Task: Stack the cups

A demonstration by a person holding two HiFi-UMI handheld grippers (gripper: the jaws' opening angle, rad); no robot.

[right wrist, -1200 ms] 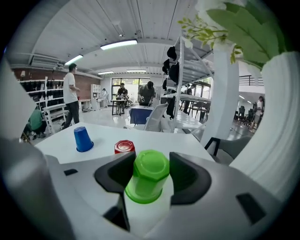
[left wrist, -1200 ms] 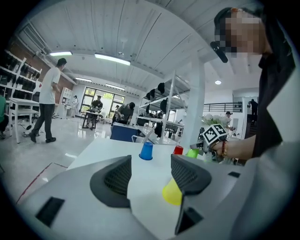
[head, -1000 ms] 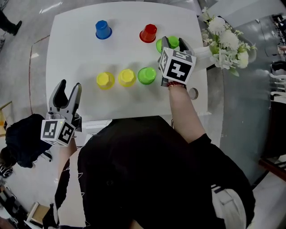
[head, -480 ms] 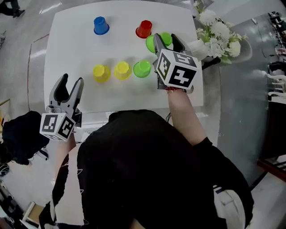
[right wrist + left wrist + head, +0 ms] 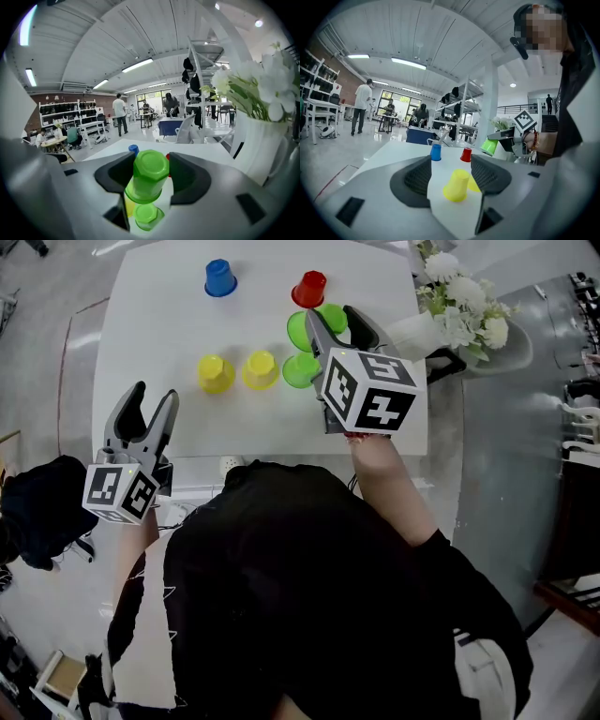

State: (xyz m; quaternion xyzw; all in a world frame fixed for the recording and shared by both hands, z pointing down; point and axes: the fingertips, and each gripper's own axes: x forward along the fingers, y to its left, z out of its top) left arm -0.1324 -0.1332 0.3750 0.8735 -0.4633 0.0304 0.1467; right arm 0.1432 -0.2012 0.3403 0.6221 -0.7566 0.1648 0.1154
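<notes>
The cups stand upside down on the white table (image 5: 159,324): a blue cup (image 5: 219,277), a red cup (image 5: 310,288), two yellow cups (image 5: 216,373) (image 5: 261,369) and a green cup (image 5: 300,370). My right gripper (image 5: 335,322) is shut on a second green cup (image 5: 299,331) and holds it in the air just behind the green one on the table. In the right gripper view the held green cup (image 5: 148,178) hangs above the other green cup (image 5: 147,215). My left gripper (image 5: 147,413) (image 5: 450,176) is open and holds nothing at the table's near left edge, pointing at the yellow cup (image 5: 457,185).
A white vase of white flowers (image 5: 457,307) stands at the table's right edge, close to my right gripper; it also fills the right side of the right gripper view as the vase (image 5: 262,140). People and shelves are far off in the room behind.
My right gripper has risen and moved left with the green cup, from near the flowers to over the green cup on the table. My left gripper has hardly shifted.
</notes>
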